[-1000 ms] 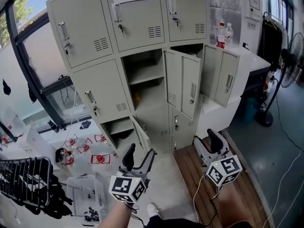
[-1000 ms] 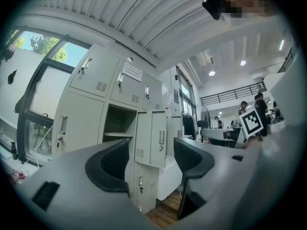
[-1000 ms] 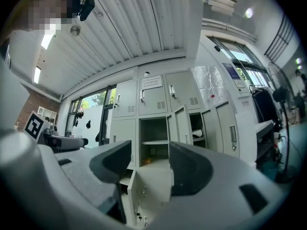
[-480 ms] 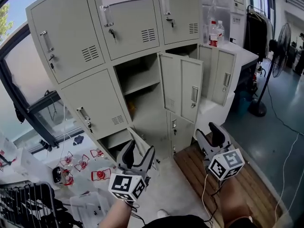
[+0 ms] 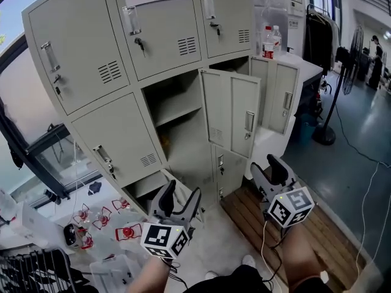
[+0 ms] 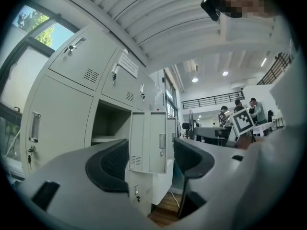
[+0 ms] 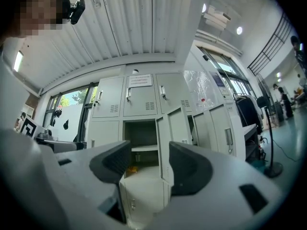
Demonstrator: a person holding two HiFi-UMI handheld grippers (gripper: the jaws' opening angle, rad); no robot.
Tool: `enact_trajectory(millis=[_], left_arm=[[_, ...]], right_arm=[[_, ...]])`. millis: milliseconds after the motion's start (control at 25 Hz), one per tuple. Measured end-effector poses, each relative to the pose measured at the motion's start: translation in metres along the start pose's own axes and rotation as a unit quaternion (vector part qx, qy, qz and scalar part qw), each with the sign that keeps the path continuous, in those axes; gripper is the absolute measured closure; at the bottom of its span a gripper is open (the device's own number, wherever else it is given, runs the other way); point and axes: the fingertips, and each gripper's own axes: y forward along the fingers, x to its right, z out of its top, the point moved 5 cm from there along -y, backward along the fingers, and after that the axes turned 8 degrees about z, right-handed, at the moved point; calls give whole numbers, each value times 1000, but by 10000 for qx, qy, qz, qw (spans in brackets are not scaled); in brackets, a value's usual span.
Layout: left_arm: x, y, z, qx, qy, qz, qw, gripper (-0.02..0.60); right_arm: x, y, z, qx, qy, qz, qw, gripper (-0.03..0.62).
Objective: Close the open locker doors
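Presently the left gripper [image 5: 179, 201] and right gripper [image 5: 267, 173] are held agape, empty. If shoved hard, the door [image 5: 278, 101] at the right gripper's 12 o'clock could be bounced back open.

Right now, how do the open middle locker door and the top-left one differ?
The middle locker door stands open; the top-left locker door is shut. The middle door's handle is at its right edge, the top-left's at its left. Both are pale grey with vents.
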Motion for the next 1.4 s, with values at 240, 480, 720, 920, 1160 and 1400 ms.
enact_trajectory(millis=[240, 480, 720, 920, 1160, 1400], left_arm=[[-5, 15, -5, -38, -62, 8, 10000, 298], [-11, 42, -13, -92, -83, 253, 9996, 298], [-4, 82, -14, -118, -58, 458, 9989, 298], [5, 115, -17, -125, -52, 605, 9981, 298], [13, 141, -22, -127, -44, 746, 9971, 298], [10, 153, -25, -92, -48, 946, 9955, 298]], right_arm=[[15, 17, 0, -53, -11, -12, 10000, 362], [47, 42, -5, -77, 63, 97, 9999, 362], [92, 70, -7, -139, 96, 224, 9996, 362], [126, 92, -9, -185, 134, 387, 9990, 362], [153, 115, -15, -248, 155, 572, 9979, 362], [169, 137, -21, -318, 188, 707, 9968, 362]])
